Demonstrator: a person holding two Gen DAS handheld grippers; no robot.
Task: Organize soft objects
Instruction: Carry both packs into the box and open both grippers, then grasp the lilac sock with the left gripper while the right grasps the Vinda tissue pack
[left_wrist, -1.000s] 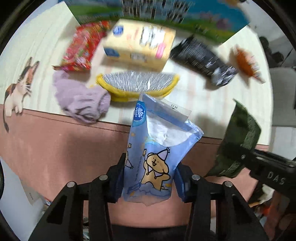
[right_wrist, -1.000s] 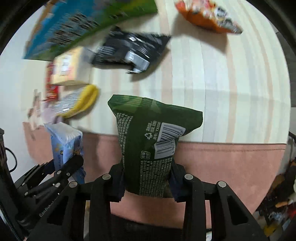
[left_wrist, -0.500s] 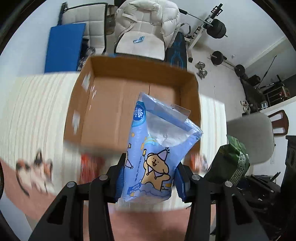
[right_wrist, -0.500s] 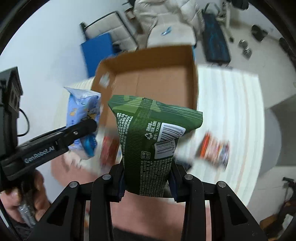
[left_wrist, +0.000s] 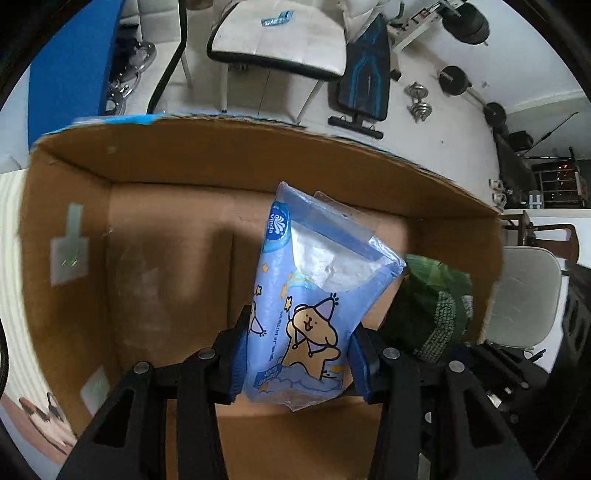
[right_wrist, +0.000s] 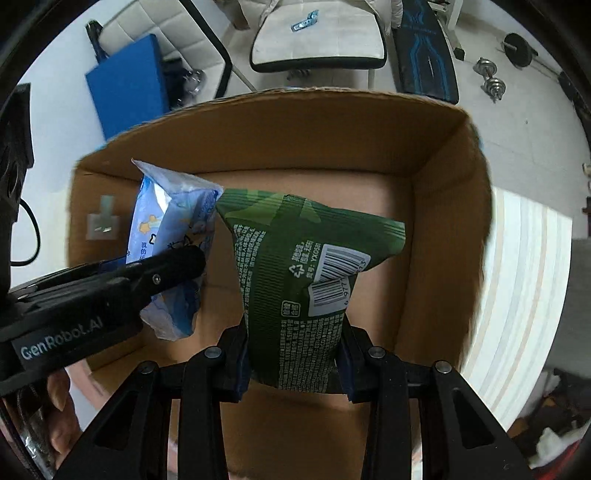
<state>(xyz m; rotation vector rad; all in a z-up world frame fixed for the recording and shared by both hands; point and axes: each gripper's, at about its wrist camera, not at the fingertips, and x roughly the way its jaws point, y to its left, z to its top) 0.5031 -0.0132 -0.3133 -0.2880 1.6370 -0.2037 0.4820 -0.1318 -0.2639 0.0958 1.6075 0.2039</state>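
Note:
My left gripper (left_wrist: 297, 363) is shut on a blue tissue pack (left_wrist: 314, 295) with a cartoon dog print and holds it over the open cardboard box (left_wrist: 74, 206). My right gripper (right_wrist: 293, 363) is shut on a green snack bag (right_wrist: 303, 266) and holds it over the same box (right_wrist: 447, 229). The two packs hang side by side, close together. The green bag shows at the right in the left wrist view (left_wrist: 432, 310). The blue pack (right_wrist: 173, 236) and the left gripper (right_wrist: 162, 280) show at the left in the right wrist view. The box floor looks bare.
The box stands on a pale striped table (right_wrist: 528, 280). Behind it are a white chair (left_wrist: 277, 40), a blue mat (right_wrist: 125, 85), a weight bench (left_wrist: 364, 85) and dumbbells (left_wrist: 419, 103) on the floor.
Both grippers have lifted from the table edge, with its scattered packs, and moved forward over the box. The box now fills both views. Both packs stay gripped.

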